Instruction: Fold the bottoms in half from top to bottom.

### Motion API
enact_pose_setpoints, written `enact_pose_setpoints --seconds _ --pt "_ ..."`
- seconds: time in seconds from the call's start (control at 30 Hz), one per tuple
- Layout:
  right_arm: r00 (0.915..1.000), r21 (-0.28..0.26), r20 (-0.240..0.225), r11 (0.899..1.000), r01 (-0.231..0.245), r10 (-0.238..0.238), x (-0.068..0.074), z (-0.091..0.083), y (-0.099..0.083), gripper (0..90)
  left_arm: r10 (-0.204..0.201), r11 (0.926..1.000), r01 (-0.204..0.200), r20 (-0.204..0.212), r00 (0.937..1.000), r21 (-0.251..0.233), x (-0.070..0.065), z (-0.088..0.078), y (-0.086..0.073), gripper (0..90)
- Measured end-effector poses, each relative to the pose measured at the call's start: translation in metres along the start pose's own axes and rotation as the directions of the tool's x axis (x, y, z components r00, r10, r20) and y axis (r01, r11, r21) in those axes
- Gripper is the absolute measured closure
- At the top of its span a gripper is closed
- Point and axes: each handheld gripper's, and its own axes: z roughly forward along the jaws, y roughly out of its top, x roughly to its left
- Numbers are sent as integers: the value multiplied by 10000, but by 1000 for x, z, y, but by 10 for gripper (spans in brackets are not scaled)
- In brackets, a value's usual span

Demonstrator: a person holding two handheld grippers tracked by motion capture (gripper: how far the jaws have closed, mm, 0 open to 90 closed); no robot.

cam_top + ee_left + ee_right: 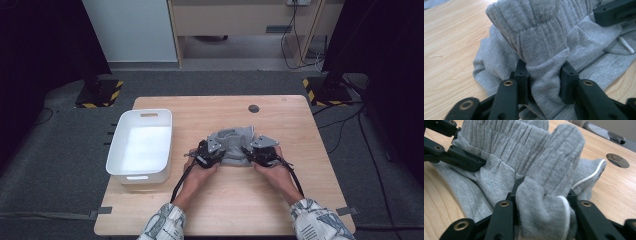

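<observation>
My sleeves [165, 225] are white with a dark grey-blue scribble print, cuffs at the wrist. Left gripper [216, 150] and right gripper [250, 150]: black bodies, a grey three-cornered plate on top of each, black cables trailing back. Jaws are matte black linkage bars with brass-ringed pivot holes and blocky pads [521, 75].

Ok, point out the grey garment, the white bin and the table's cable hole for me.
garment [232, 142], high view, bare middle of the cloth.
bin [141, 145], high view, inside floor.
cable hole [254, 108], high view, centre of the dark cap.
</observation>
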Motion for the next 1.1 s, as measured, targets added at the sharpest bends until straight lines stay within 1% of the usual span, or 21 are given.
enact_pose_setpoints --seconds 0.1,0.17,0.3,0.37,0.4,0.47,0.53,0.6,0.67,0.7,0.8,1.03,1.1 --pt "9999 43 -60 9999 -145 146 0 -3 4 586 102 9999 -102 -38 9999 -12 0 -3 1 576" --pt "9998 90 -137 9998 -172 173 0 -4 5 556 41 10000 -41 -21 10000 49 0 -4 1 510" --pt "9997 67 -178 9999 -158 160 2 -6 7 500 -117 9998 118 110 9999 -143 1 -10 2 454" --pt "9997 36 -139 9998 -215 216 2 -7 9 477 -59 9997 63 146 9999 -239 1 -13 2 426" --pt "9996 -12 -156 9997 -244 244 2 -9 10 472 -6 9995 11 141 9999 -308 1 -15 3 424" --pt "9994 -83 -199 9995 -294 293 2 -11 12 454 -177 9987 188 223 9996 -479 3 -18 4 408" --pt "9993 -65 -193 9994 -332 331 1 -13 14 434 -330 9971 343 208 9992 -676 5 -21 5 402" --pt "9993 -184 -140 9992 -356 354 1 -14 15 434 -482 9952 504 284 9984 -838 7 -23 6 403" --pt "9990 -312 -200 9987 -406 400 0 -17 17 428 -555 9941 584 343 9979 -912 8 -25 7 403" --pt "9989 -340 -212 9985 -422 415 0 -17 18 425 -487 9945 516 339 9982 -913 8 -26 7 403" --pt "9987 -381 -225 9982 -457 448 -1 -19 19 413 -451 9937 482 333 9984 -1007 8 -29 9 404" --pt "9978 -470 -286 9971 -605 592 -2 -21 20 379 -435 9926 461 248 9987 -1122 9 -32 15 403" --pt "9975 -371 -357 9974 -615 602 -1 -22 22 353 -439 9919 465 247 9987 -1183 9 -33 16 399"
